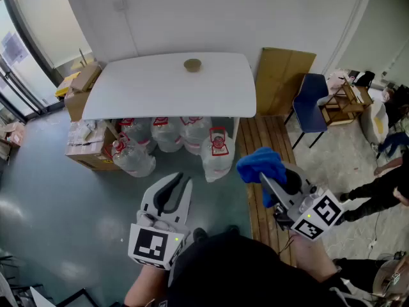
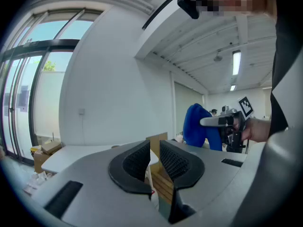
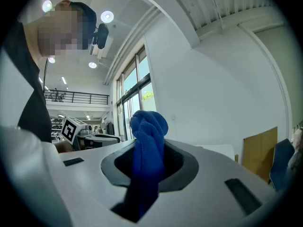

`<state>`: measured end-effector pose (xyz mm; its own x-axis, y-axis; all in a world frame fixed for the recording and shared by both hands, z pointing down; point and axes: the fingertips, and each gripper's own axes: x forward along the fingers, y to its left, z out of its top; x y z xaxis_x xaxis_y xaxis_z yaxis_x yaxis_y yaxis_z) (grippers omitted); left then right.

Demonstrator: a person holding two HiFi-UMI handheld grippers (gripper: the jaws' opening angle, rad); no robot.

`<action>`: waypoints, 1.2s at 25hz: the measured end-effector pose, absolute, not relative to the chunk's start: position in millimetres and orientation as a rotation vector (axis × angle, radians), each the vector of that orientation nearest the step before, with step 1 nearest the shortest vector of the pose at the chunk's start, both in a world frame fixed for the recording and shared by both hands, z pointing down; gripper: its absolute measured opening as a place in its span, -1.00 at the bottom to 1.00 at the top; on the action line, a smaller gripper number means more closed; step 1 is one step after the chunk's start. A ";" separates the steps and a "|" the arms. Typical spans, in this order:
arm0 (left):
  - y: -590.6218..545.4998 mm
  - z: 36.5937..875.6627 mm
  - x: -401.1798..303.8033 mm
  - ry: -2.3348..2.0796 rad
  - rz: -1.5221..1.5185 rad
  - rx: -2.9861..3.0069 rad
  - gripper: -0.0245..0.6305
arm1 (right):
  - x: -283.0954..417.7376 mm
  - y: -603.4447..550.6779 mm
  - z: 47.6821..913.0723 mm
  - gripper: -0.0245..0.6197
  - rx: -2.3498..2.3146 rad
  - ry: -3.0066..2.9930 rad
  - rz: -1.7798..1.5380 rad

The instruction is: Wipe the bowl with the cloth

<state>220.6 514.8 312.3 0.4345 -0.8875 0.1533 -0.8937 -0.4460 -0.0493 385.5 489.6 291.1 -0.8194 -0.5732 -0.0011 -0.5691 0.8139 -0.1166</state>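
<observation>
Surfaces: blue cloth (image 3: pixel 147 141) coarse knit, matt; left gripper (image 2: pixel 155 148) smooth grey plastic shell, black ribbed pads (image 2: pixel 175 162); white tabletop (image 1: pixel 166 85) smooth, matt; clear plastic water jugs (image 1: pixel 169 134) glossy; grey-green floor (image 1: pixel 51 197) faint sheen.

I see the cloth (image 1: pixel 261 165): blue, bunched, clamped between the jaws of the right gripper (image 3: pixel 149 161), with its upper end bulging past them. The bowl (image 1: pixel 192 64) is small, tan and upright. It sits near the far edge of the white table (image 1: pixel 128 88), well apart from the cloth.
</observation>
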 end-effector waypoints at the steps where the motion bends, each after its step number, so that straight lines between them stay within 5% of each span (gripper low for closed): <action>1: 515.1 311.4 222.6 -1.627 0.237 2.626 -0.70 | 386.4 490.1 290.9 -0.68 -0.936 2.956 -0.172; 30: 514.1 321.0 142.3 -1.577 0.199 2.646 -0.70 | 284.1 478.6 308.7 -0.68 -0.911 2.959 -0.230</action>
<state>142.3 514.1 321.0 0.4700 -0.8717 0.1386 -0.8788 -0.4767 -0.0186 284.1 478.6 308.7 -0.8272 -0.5619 0.0080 -0.5564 0.8169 -0.1521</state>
